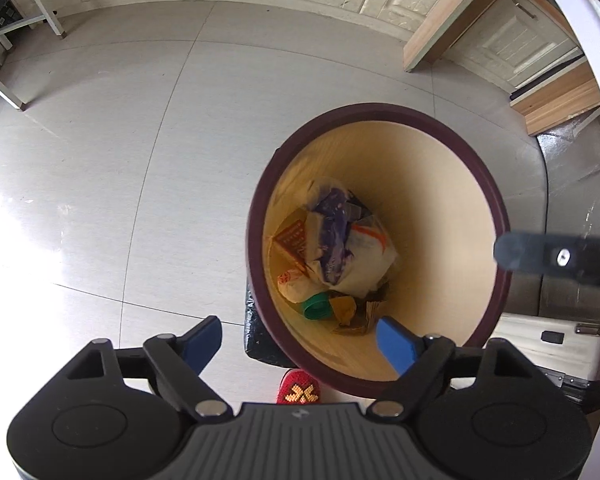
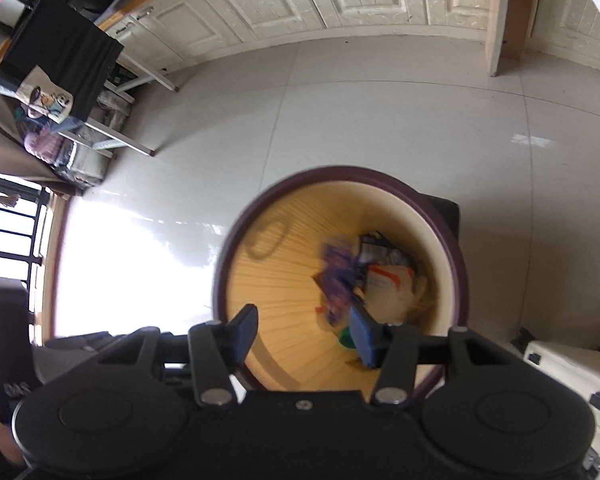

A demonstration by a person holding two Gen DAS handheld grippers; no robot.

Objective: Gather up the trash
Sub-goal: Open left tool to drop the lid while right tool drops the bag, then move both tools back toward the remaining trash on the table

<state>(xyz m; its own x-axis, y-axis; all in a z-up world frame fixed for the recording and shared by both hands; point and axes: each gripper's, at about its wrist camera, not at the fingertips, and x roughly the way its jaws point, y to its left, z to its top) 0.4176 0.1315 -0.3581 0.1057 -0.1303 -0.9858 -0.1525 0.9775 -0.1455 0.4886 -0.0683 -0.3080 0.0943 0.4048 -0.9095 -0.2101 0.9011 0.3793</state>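
Both grippers, left gripper (image 1: 298,340) and right gripper (image 2: 304,330), hovering over trash bin (image 1: 496,208) on floor, jaws released, holding nothing. Trash (image 1: 336,248) lying at bottom (drop step probably finishing). Next: finding more trash.

Glossy grey tiled floor (image 1: 100,160), cream panelled cabinets (image 2: 284,4), bright window glare.

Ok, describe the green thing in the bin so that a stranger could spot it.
Find the round bin with the dark purple rim on the tiled floor. At its bottom, on the near edge of the wrapper pile, lies a green cap, the only green piece among paper and plastic.
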